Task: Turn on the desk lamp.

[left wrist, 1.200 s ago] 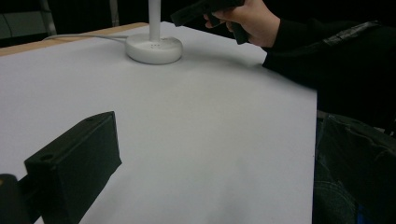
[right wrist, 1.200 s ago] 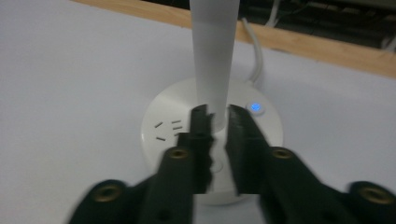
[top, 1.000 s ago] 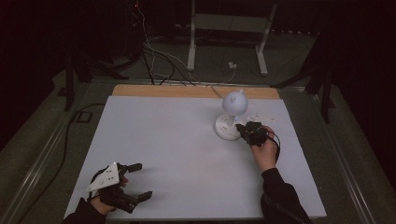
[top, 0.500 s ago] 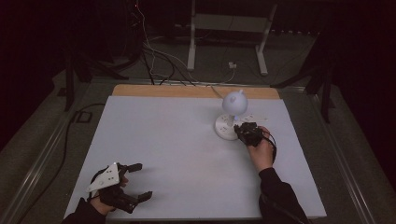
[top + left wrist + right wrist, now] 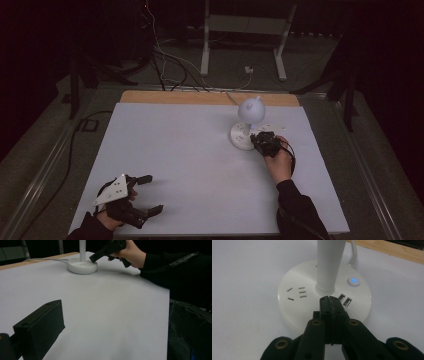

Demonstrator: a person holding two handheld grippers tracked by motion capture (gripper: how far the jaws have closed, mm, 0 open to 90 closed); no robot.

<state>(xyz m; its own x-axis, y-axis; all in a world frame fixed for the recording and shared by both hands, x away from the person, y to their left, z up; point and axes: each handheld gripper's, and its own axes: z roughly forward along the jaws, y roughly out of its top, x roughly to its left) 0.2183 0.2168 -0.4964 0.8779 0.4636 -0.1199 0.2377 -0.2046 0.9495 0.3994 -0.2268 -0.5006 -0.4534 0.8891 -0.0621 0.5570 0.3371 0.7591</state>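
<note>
While your left hand idles at the near edge, the wide white table (image 5: 200,150) is nearly bare, which leaves the work to the far right of it. That's where the lamp (image 5: 248,120) stands, cord running off the back edge toward the floor, its round head tipped over a disc base. You've got room all round it, so nothing crowds the approach.

Your left gripper (image 5: 142,197) rests low near the front left corner, well apart from the lamp, jaws spread wide with nothing between them: parked, I'd say, to keep clear of the other arm.

Now the right gripper (image 5: 329,300). Its jaws are pressed together, empty, making one narrow tip, and that looks deliberate: a closed tip pokes better than an open one. From the left gripper view you can see it angled down with its tip at the base (image 5: 82,266), at the near rim.

Look along its jaws and the tip sits just in front of the stem (image 5: 329,262), beside the USB ports (image 5: 344,300). The socket slots (image 5: 297,293) lie to the left.

Smallest of all, the power button (image 5: 353,281), glowing blue, up and right of your tip and not touched. My read: that's your target, so slide right and press down gently.
</note>
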